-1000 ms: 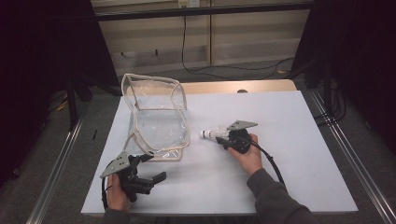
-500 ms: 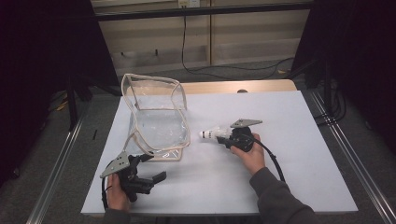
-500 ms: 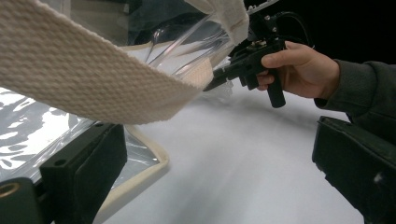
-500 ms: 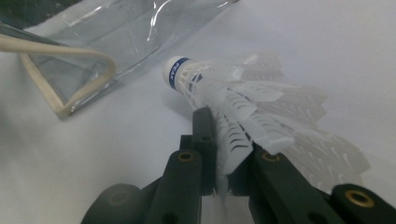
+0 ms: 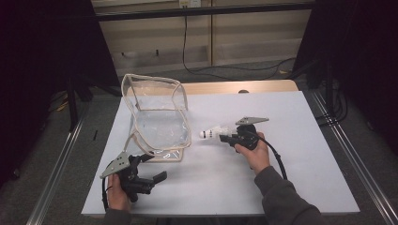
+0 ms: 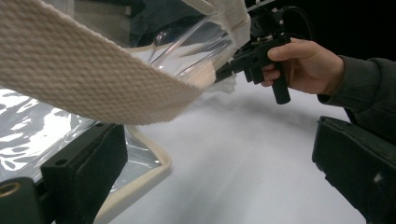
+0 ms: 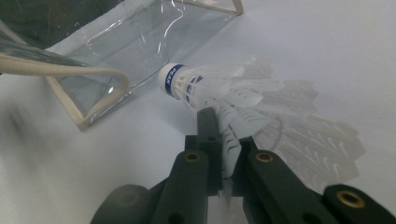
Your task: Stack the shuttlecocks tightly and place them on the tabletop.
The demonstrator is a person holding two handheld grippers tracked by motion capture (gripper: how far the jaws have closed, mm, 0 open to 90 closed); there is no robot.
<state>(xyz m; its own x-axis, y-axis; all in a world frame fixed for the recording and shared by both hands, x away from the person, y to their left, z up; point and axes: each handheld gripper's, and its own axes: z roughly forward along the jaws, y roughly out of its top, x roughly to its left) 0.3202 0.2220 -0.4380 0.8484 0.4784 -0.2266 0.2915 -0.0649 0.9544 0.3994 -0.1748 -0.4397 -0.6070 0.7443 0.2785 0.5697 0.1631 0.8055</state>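
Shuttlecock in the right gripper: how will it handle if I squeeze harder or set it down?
The shuttlecock looks very light. The right gripper pinches only its thin feathers, so a harder squeeze would probably crush them. Its rounded cork suggests it may roll in an arc when released.

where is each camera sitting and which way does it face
High view: above the person's side, looking forward and down on the table; both forearms and hands enter from below.
Left gripper view: rides the left gripper, jaws apart, beside the clear bag; the other hand shows beyond.
Right gripper view: rides the right gripper, jaws clamped on the shuttlecock.
All three share the bag.
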